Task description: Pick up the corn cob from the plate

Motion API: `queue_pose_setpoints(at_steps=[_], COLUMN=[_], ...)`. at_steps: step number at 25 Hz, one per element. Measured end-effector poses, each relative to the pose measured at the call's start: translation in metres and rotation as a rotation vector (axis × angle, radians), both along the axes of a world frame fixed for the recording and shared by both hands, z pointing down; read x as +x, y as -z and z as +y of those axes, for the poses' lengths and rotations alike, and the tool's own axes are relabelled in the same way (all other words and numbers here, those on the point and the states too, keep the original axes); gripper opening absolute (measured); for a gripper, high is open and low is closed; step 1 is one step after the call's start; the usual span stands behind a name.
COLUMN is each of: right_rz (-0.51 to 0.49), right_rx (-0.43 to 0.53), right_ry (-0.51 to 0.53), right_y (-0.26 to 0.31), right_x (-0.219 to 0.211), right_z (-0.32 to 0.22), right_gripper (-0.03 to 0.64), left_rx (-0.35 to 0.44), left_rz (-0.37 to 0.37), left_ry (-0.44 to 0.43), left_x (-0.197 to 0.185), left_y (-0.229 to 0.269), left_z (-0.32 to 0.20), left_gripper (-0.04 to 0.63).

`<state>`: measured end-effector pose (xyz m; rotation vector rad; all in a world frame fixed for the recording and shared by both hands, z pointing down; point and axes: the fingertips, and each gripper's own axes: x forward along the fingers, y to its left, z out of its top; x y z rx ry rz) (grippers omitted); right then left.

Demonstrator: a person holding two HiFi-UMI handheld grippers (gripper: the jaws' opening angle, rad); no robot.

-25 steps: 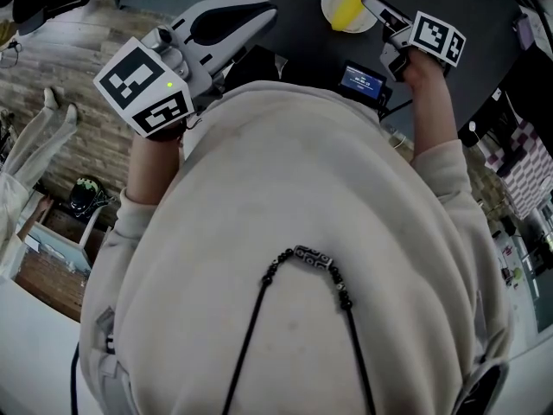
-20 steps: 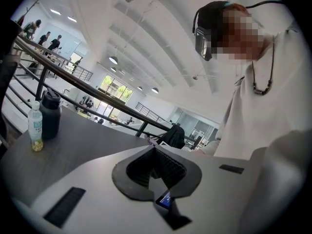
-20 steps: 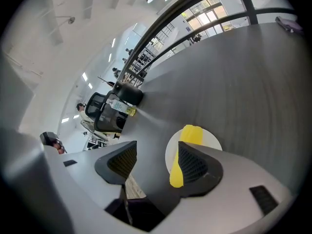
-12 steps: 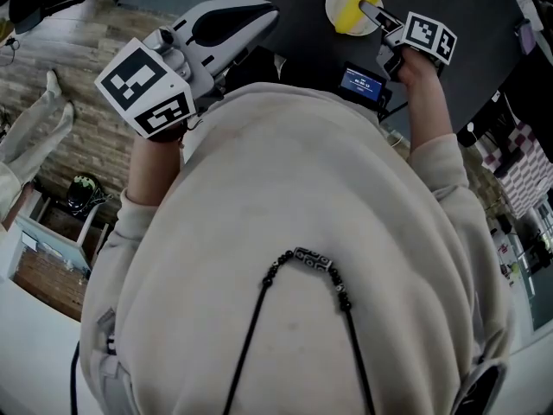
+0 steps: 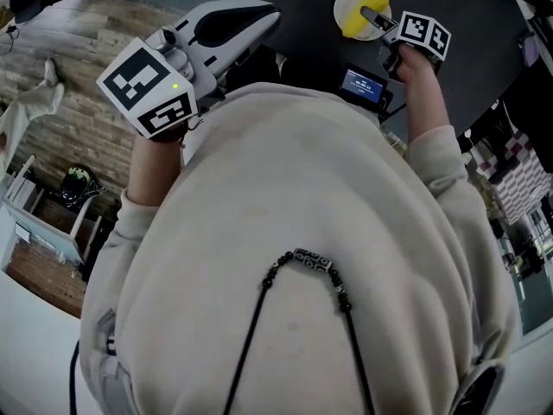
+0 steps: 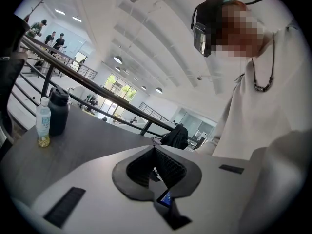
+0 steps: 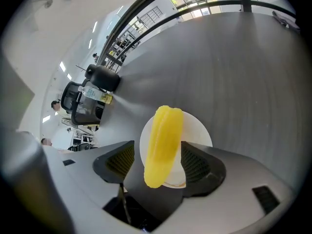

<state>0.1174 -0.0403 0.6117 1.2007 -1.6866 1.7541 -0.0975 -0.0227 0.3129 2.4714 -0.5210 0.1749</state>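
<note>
One corn cob (image 7: 163,145) lies on the plate (image 7: 201,133), lengthwise between the jaws of the right gripper (image 7: 157,152), which have just been opening and stand wide, not pressing it. It looks light, stiff and apt to roll, so squeezing across its middle seems best.

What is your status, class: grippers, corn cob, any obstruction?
Left gripper shut, empty, held aside. Right gripper open, jaws just opened wider, astride corn cob. Cob lies on plate, not gripped. Nothing in the way.
</note>
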Motion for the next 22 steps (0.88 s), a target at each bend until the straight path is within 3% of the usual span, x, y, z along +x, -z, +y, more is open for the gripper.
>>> queue_pose_setpoints(at_steps=[11,12,14,22], right_rz=[0.011,-0.007,-0.023,0.000], right_rx=[-0.028,-0.034,-0.038,0.023], right_ry=[0.003,-0.015,-0.031,-0.009], right_y=[-0.026,-0.026,-0.027,-0.019], right_x=[0.004,0.005,0.006,0.004], right_z=[-0.006,-0.007,-0.008,-0.011], right_gripper=[0.286,0.249,0.239,0.232], left_rx=[-0.011,-0.011,-0.010,0.002], left_rz=[-0.003,-0.003,-0.004,-0.012], left_ry=[0.005,0.002,-0.002,-0.019], left_x=[-0.002,-0.002,-0.001,0.000], left_y=[-0.007,-0.008,-0.008,-0.005], left_z=[0.001,0.001,0.000,0.001], left_gripper=[0.000,0.002,0.002,0.001])
